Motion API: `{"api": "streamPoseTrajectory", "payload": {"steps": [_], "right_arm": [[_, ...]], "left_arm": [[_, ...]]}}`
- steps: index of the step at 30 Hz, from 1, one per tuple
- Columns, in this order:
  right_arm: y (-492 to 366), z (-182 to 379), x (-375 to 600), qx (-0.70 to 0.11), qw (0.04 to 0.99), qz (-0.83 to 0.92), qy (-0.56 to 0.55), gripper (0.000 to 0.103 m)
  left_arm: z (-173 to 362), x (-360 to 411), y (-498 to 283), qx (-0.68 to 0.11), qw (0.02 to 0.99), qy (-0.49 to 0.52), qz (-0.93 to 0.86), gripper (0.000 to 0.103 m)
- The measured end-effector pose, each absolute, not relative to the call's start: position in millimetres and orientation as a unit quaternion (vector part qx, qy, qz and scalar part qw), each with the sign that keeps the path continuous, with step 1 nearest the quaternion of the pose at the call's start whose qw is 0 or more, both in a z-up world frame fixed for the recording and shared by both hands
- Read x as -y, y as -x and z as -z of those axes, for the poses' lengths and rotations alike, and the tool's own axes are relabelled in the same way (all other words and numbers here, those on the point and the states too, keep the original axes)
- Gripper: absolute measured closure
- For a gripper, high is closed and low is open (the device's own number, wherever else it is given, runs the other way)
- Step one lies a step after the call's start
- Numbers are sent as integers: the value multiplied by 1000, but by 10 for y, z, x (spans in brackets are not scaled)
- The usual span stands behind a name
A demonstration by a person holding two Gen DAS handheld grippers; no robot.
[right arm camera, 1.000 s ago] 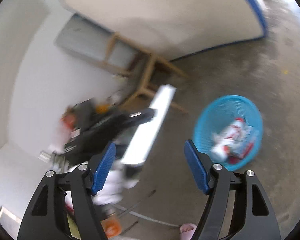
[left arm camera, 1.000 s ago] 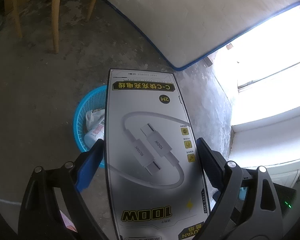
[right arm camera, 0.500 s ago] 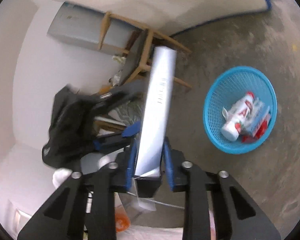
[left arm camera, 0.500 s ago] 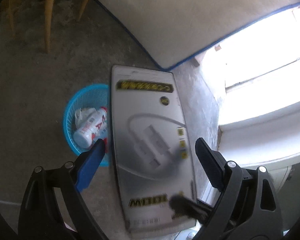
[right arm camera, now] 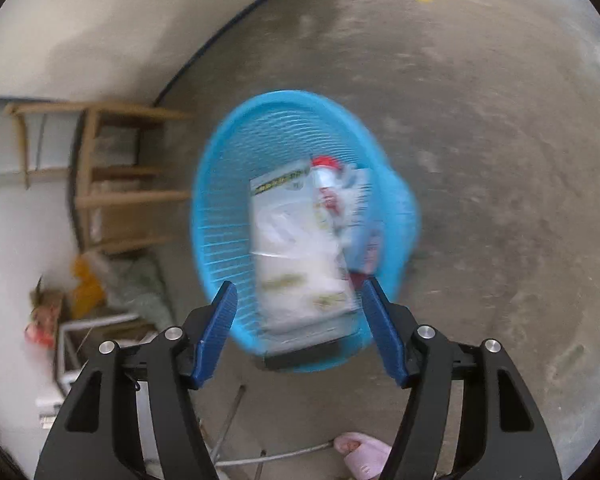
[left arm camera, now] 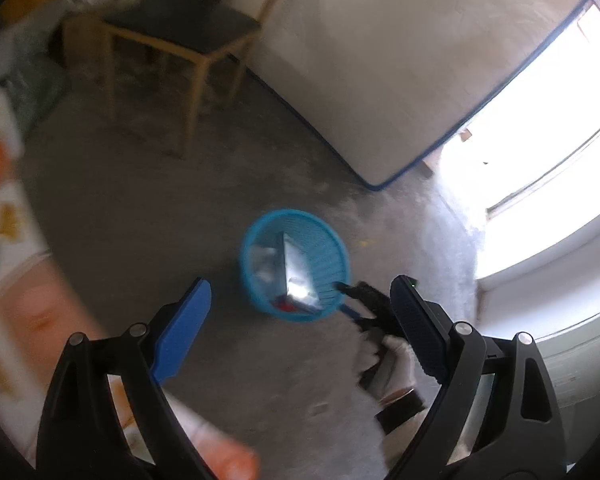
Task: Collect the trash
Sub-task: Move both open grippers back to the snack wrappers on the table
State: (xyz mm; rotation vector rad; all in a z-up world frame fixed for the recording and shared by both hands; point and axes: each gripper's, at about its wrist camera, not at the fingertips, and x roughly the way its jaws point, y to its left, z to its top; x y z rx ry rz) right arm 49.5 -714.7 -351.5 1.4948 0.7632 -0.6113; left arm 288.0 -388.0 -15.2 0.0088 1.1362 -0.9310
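Looking down, I see the flat box point(right arm camera: 304, 256) lying inside the blue basket point(right arm camera: 220, 216). My right tongs point(right arm camera: 298, 334) are wide and hold nothing. My left tongs point(left arm camera: 300, 320) too. Next I hunt more trash.

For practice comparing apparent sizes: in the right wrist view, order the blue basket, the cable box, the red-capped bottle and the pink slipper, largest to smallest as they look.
1. blue basket
2. cable box, lying inside the basket
3. and 4. red-capped bottle and pink slipper: unsure, since both show only in part and the slipper lies nearer the camera.
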Motion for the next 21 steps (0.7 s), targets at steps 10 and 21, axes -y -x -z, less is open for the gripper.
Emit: {"api": "streamPoseTrajectory", "payload": {"steps": [10,21], "right_arm": [[10,2644,6702,-304,714,250,-580,40],[121,951,5482,-304,869,132,-366,18]], "left_arm": [[-444,2748,-2124,-429,792,-3,434,16],[-291,1379,-1170,-410,833,27,370,16]]}}
